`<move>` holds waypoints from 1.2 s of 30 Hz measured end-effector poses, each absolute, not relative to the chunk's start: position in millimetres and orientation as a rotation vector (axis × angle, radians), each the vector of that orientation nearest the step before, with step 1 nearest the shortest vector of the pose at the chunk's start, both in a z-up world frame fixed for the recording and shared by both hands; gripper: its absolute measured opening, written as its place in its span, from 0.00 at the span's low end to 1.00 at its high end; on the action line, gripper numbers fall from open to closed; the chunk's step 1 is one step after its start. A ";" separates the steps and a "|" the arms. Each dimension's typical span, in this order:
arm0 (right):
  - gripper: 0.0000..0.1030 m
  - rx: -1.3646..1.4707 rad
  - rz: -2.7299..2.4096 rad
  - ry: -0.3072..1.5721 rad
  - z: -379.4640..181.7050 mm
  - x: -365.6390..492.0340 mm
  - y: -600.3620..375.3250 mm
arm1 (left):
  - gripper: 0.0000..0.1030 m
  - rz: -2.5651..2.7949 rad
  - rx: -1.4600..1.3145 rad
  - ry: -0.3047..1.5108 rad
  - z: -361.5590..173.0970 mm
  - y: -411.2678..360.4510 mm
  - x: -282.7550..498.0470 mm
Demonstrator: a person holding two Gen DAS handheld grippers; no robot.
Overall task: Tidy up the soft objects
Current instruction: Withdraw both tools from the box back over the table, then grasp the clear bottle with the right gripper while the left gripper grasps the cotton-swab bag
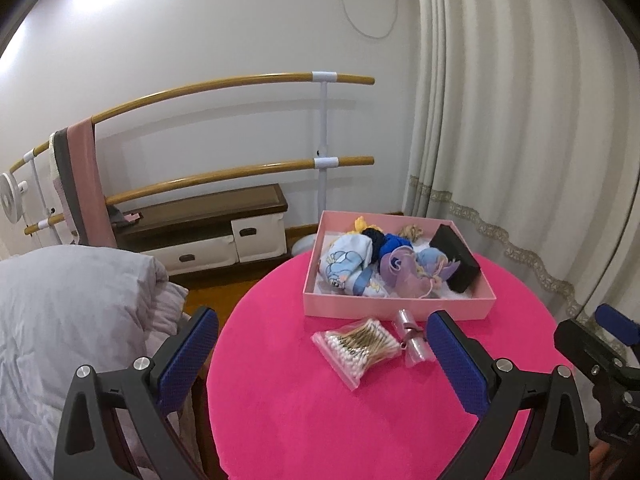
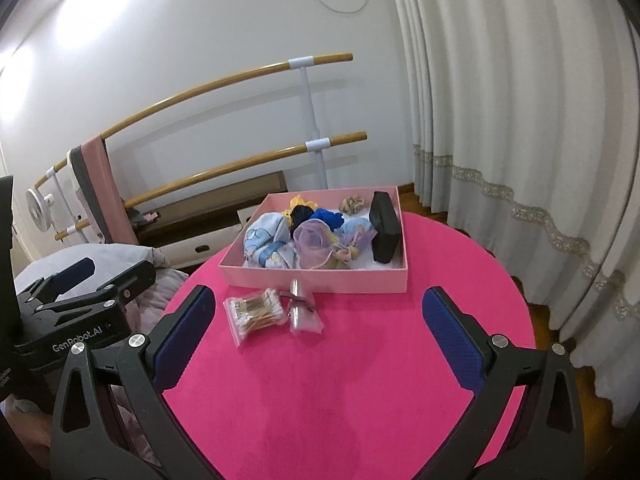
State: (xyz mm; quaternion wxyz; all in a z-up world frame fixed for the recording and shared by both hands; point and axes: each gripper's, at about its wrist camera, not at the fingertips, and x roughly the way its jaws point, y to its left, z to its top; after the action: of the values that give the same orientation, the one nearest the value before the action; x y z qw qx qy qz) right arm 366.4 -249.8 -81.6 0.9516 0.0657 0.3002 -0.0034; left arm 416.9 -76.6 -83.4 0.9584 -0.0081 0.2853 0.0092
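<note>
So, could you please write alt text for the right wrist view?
The open right gripper hovers over a round pink table, facing a pink box of soft items. A bag of cotton swabs and a small clear packet lie before the box.

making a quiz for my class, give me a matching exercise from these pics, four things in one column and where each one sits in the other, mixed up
Things:
1. bag of cotton swabs
2. black box
3. pink cloth
4. grey duvet

Places:
A. hung over the wooden bar
B. inside the pink tray, at its right end
C. beside the table, on the left
D. on the pink table, in front of the tray

Pairs: 1-D, 2-B, 3-A, 4-C
</note>
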 end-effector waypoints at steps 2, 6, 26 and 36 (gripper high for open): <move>1.00 0.132 -0.008 0.613 -82.1 367.6 -250.6 | 1.00 0.021 -0.020 0.583 -83.0 -74.9 415.0; 1.00 0.132 -0.005 0.620 -83.9 370.2 -251.1 | 1.00 0.026 -0.021 0.593 -83.0 -72.1 414.2; 1.00 0.137 -0.014 0.697 -112.8 395.8 -257.6 | 1.00 0.038 -0.032 0.702 -116.7 -58.3 435.1; 1.00 0.164 -0.015 0.799 -154.3 423.5 -268.5 | 1.00 0.005 0.002 0.810 -165.0 -68.5 477.2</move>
State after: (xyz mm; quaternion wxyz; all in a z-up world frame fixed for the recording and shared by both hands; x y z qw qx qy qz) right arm 423.5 -268.5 -154.3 0.9179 0.0795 0.3887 -0.0071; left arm 477.2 -68.5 -165.0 0.9191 0.0010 0.3940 0.0025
